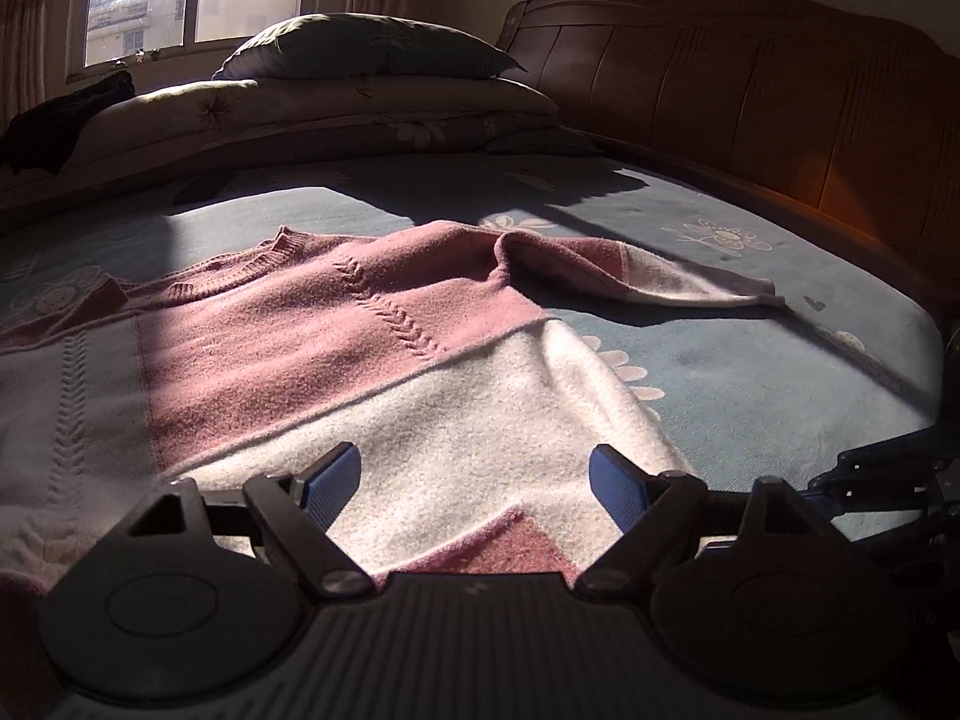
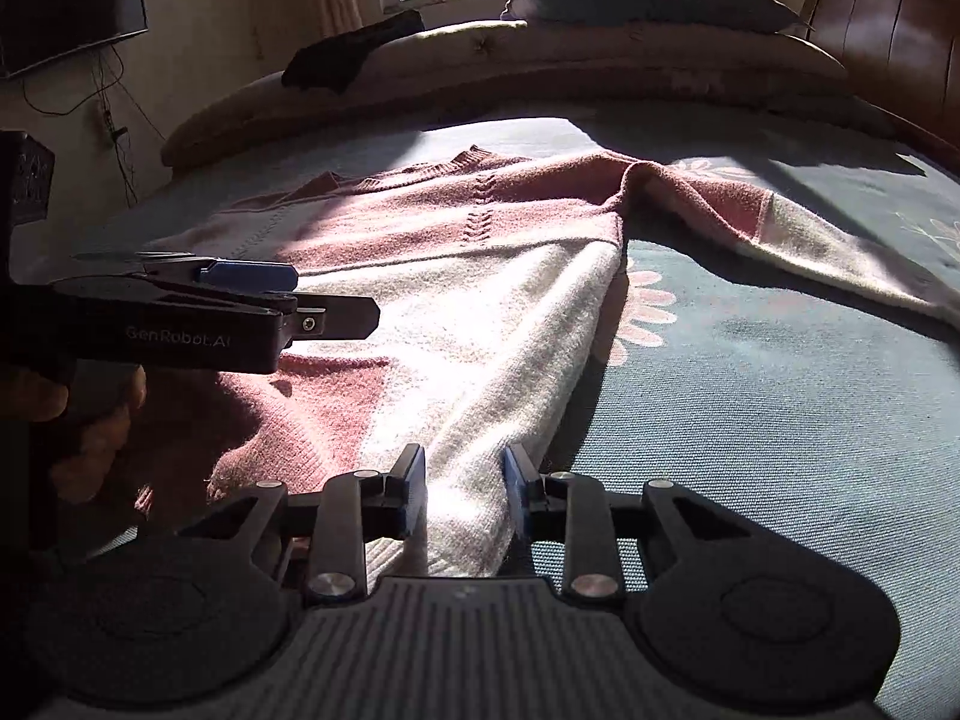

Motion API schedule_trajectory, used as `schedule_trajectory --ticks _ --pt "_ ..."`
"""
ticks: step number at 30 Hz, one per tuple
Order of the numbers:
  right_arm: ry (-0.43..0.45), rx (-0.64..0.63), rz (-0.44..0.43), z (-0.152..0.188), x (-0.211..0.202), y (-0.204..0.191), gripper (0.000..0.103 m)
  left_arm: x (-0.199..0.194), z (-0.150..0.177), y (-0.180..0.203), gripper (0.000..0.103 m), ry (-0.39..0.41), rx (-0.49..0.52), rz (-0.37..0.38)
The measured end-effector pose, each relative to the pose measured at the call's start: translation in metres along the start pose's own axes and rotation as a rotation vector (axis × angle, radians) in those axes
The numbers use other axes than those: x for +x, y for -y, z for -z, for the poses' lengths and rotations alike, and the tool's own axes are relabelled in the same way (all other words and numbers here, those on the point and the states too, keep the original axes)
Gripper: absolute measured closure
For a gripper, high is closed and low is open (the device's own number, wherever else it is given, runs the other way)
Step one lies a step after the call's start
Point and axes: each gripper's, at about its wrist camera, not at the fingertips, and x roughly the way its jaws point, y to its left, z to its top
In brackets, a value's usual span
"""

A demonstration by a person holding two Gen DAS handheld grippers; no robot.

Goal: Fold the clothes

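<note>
Straight ahead on the bed (image 1: 750, 372), the pink-and-cream sweater (image 1: 372, 324) runs lengthwise away from me, hem nearest. My right claw (image 2: 465, 489) straddles the hem corner, pads apart; my left claw (image 1: 474, 483) hovers wide open above it.

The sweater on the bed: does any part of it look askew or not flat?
Yes. The sweater lies mostly flat, but its sleeve toward the headboard is humped into a raised ridge at the shoulder and runs off at a slant across the blue sheet.
</note>
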Motion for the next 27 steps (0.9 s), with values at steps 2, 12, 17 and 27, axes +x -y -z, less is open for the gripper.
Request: schedule_trajectory --ticks 2,12,17,27 --pt "-0.009 0.036 -0.053 0.000 -0.003 0.007 0.066 0.009 0.003 0.012 0.019 -0.024 0.024 0.043" --pt "0.065 0.313 -0.093 -0.038 0.006 0.085 0.068 0.031 0.019 0.027 0.015 -0.101 0.116 -0.015" --pt "-0.016 0.420 -0.089 -0.049 0.055 0.112 0.072 0.031 0.019 0.025 0.014 -0.100 0.116 -0.019" --pt "-0.019 0.348 -0.140 -0.045 0.076 0.070 0.071 0.031 0.019 0.025 0.013 -0.093 0.123 -0.016"
